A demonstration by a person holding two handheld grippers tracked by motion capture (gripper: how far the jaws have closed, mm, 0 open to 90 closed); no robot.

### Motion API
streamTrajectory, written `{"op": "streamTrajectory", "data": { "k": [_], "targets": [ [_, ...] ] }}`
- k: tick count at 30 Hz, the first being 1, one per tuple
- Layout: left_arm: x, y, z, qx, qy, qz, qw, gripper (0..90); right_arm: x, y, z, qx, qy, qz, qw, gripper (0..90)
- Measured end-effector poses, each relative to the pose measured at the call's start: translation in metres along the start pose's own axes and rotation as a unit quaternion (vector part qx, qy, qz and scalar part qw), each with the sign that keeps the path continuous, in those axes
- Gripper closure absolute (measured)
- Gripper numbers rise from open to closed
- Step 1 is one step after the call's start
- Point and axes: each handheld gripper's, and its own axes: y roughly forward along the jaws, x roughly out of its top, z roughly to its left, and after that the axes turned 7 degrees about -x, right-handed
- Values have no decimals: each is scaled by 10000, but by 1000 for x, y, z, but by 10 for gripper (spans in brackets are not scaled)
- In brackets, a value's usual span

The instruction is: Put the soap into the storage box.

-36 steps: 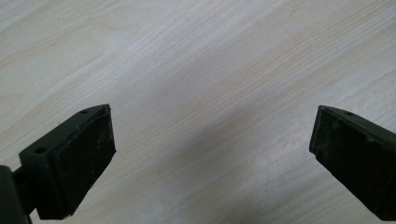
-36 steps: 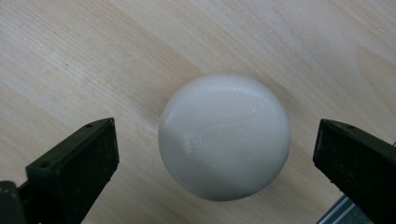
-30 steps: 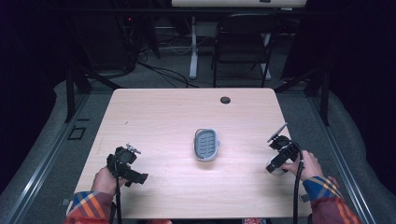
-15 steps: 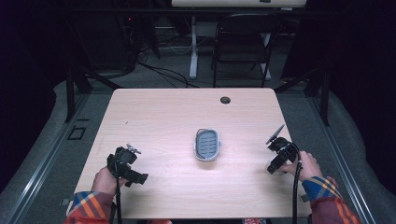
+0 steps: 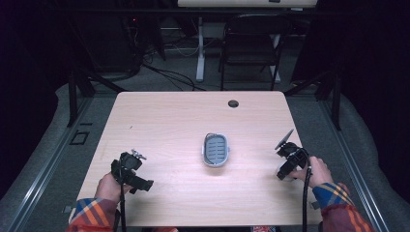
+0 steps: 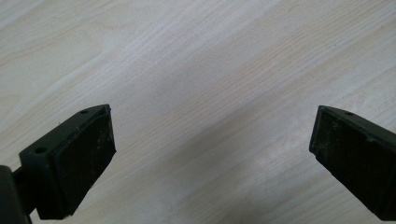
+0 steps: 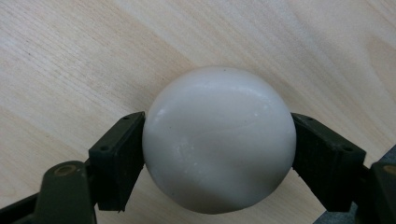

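A grey oval dish (image 5: 215,150) with a ribbed inside sits at the middle of the wooden table (image 5: 183,121). My right gripper (image 5: 283,170) is near the table's right edge, to the right of the dish. It is shut on a smooth white rounded soap-like lump (image 7: 219,140), which its two black pads (image 7: 119,158) press from both sides just above the wood. Whether the lump touches the table I cannot tell. My left gripper (image 5: 135,180) is near the front left of the table, and its jaws (image 6: 210,154) stand wide open over bare wood.
A small dark round grommet (image 5: 233,103) is set in the table near its far edge. Beyond the table stand a black chair (image 5: 249,43) and a white desk leg (image 5: 199,48), with cables on the floor.
My right gripper has shifted very slightly toward the near edge with the white lump in it. The left gripper and the dish have not moved.
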Motion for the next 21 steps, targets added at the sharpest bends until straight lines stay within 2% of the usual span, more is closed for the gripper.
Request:
{"op": "streamTrajectory", "data": {
  "k": [4, 5, 6, 7, 14, 15, 16, 19, 20, 21],
  "targets": [
    [0, 0, 0, 0, 6, 8, 10000, 0, 0, 0, 1, -9, -5, 10, 10000, 225],
    [0, 0, 0, -1, 5, 9, 10000, 0, -1, 2, 2, 20, 114, -121, 9999, 225],
    [0, 0, 0, -1, 5, 8, 10000, 0, 1, 0, 0, 13, -19, 8, 10000, 225],
    [0, 0, 0, -1, 6, 9, 10000, 0, 1, -1, -1, 3, -45, 40, 10000, 226],
    [0, 0, 0, -1, 8, 9, 10000, 0, 1, 0, 0, 74, -22, -3, 10000, 227],
    [0, 0, 0, -4, 9, 10, 10000, 0, 0, 2, 1, 134, 110, -137, 9998, 226],
    [0, 0, 0, -4, 6, 12, 10000, 0, 0, 2, 2, 154, 119, -146, 9997, 227],
    [0, 0, 0, 0, 9, 6, 10000, 0, 2, -2, 0, 75, -107, 63, 9999, 227],
    [0, 0, 0, -1, 9, 5, 10000, 0, 0, -1, 1, 105, 30, -81, 9999, 227],
    [0, 0, 0, -1, 9, 5, 10000, 0, 0, -1, 1, 105, 30, -81, 9999, 227]
  ]
}}
